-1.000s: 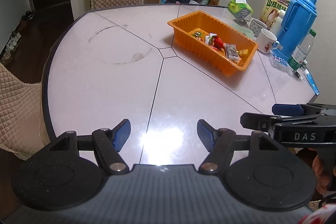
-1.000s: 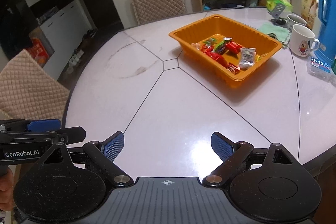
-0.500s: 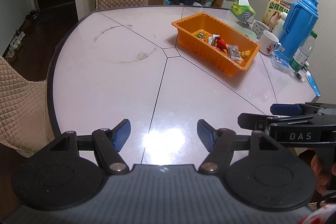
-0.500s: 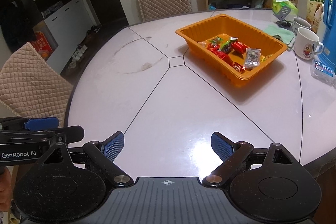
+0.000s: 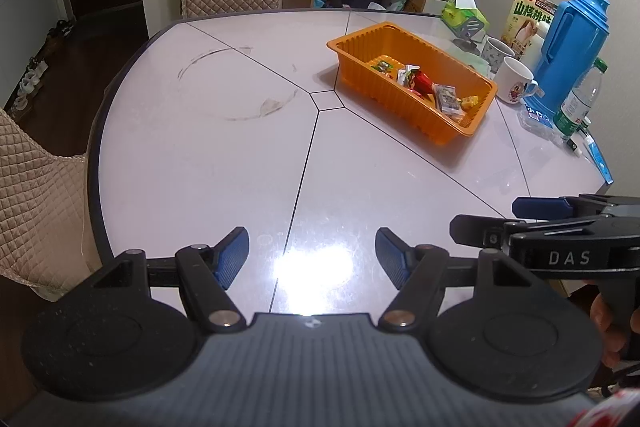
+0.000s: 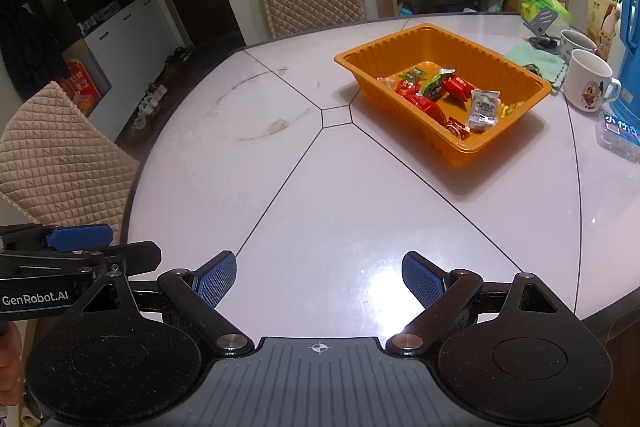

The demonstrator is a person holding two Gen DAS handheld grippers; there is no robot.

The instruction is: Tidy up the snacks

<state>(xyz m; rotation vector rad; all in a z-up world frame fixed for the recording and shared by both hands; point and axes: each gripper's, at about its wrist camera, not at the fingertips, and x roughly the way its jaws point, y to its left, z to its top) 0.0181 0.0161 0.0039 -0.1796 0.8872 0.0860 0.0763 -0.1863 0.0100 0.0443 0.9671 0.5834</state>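
We hold both claws over the near edge of the tabletop (image 6: 320, 187), angled down at it and well short of the work. The left claw (image 5: 312, 255) has its jaws spread wide with nothing between them, and the right claw (image 6: 318, 279) stands wider still, also empty.

The snacks (image 6: 444, 95) lie in a loose heap inside the orange tray (image 6: 516, 135), which sits toward the far right part of the tabletop, well apart from both claws.

Our main worry is the crowding along the right edge. A white mug (image 6: 588, 83) stands just beside the tray's far corner, with a second mug (image 6: 576, 41), a blue thermos (image 5: 568, 47) and a plastic bottle (image 5: 580, 99) close by. A wide sweep with the right claw could knock one over. The tray looks light and thin-walled, so we judge that a claw pressing on its rim might tip it or slide it across the glossy surface. The wrappers overlap and look slippery. Closing on one may drag out a neighbour or let the piece slip free.

We cannot tell where the snacks are meant to go, since no second container shows. The tray's near wall hides part of its floor in the left view. Print on the wrappers is too small to read, and the thermos is cut off at the right view's edge.
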